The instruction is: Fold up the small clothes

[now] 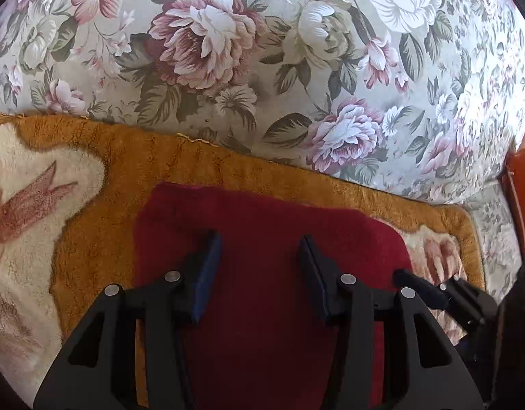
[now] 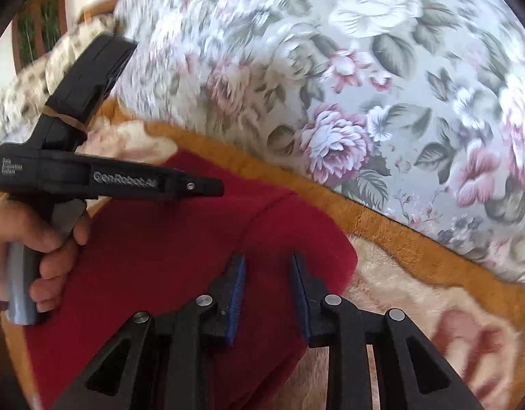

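A dark red garment point(image 1: 262, 273) lies flat on an orange and cream fleece blanket point(image 1: 108, 177). My left gripper point(image 1: 259, 242) is open just above the garment's far part, with nothing between its fingers. In the right wrist view the same red garment point(image 2: 153, 246) shows a seam running across it. My right gripper point(image 2: 267, 261) is open over the garment's right edge and holds nothing. The left gripper point(image 2: 214, 186) shows there from the side, held by a hand above the garment's far left part. The right gripper's tip point(image 1: 409, 278) shows at the right of the left wrist view.
A floral sofa backrest point(image 1: 296, 51) rises right behind the blanket; it also fills the right wrist view point(image 2: 365, 68). An orange-red wooden armrest point(image 1: 522, 184) stands at the right. The blanket point(image 2: 433, 300) stretches out to the right of the garment.
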A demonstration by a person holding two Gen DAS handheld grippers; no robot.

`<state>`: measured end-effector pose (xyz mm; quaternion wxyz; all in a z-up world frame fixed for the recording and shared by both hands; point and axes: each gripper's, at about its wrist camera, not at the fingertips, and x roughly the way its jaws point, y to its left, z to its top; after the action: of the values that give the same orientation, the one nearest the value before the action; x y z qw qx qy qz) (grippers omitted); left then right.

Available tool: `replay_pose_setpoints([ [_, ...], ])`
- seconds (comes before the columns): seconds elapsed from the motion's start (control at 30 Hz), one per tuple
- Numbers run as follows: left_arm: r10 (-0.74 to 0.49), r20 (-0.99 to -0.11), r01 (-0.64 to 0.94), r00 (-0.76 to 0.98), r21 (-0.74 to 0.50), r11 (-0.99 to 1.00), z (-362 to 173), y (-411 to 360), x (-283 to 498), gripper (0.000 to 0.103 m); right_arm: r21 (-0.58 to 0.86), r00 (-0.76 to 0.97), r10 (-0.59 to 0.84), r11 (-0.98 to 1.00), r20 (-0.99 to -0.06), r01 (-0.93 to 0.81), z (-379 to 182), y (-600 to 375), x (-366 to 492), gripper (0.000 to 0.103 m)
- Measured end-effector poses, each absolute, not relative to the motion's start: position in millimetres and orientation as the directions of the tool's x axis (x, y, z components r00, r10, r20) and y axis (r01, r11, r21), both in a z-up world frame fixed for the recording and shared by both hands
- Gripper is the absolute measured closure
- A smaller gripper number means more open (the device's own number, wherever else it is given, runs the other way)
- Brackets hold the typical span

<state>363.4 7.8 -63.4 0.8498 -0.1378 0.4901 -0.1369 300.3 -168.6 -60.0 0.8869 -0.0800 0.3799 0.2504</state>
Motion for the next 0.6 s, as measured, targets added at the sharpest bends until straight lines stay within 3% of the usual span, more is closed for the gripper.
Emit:
replay_pose_setpoints([
  [0.07, -0.358, -0.808, 0.101, 0.467, -0.353, 0.930, -63.9, 6.0, 367.4, 0.055, 0.096, 0.583, 0.405, 0.868, -0.704, -0.487, -60.3, -176.3, 301.1, 0.077],
  [0.17, -0.332, -0.833, 0.086, 0.441, -0.330, 0.940, -49.7, 5.3, 366.0, 0.055, 0.040, 0.573, 0.350, 0.875, -0.741, -0.483, -47.5, -169.5, 295.7, 0.077],
  [0.23, -0.349, -0.799, 0.076, 0.489, -0.360, 0.930, -22.1, 15.4, 340.9, 0.055, 0.046, 0.559, 0.327, 0.889, -0.762, -0.456, -24.1, -170.3, 283.4, 0.077],
  [0.27, -0.357, -0.781, 0.088, 0.512, -0.365, 0.927, -12.0, 18.6, 324.8, 0.049, 0.066, 0.563, 0.345, 0.888, -0.750, -0.456, -15.0, -172.9, 274.7, 0.076],
  [0.3, -0.355, -0.764, 0.107, 0.539, -0.355, 0.929, -0.9, 20.5, 302.2, 0.032, 0.083, 0.582, 0.367, 0.886, -0.725, -0.456, -1.0, -176.4, 256.6, 0.074],
  [0.37, -0.330, -0.740, 0.118, 0.586, -0.326, 0.938, 10.3, 24.9, 257.5, 0.021, 0.075, 0.618, 0.345, 0.905, -0.706, -0.420, 14.4, -178.2, 221.9, 0.073],
  [0.5, -0.313, -0.734, 0.121, 0.603, -0.303, 0.945, 0.0, 22.6, 182.6, 0.021, 0.137, 0.615, 0.373, 0.908, -0.695, -0.397, 9.6, -167.2, 161.1, 0.073],
  [0.6, -0.363, -0.810, 0.147, 0.460, -0.334, 0.931, -43.5, 1.2, 176.3, 0.022, 0.110, 0.557, 0.351, 0.901, -0.752, -0.419, -27.2, -149.8, 140.4, 0.073],
])
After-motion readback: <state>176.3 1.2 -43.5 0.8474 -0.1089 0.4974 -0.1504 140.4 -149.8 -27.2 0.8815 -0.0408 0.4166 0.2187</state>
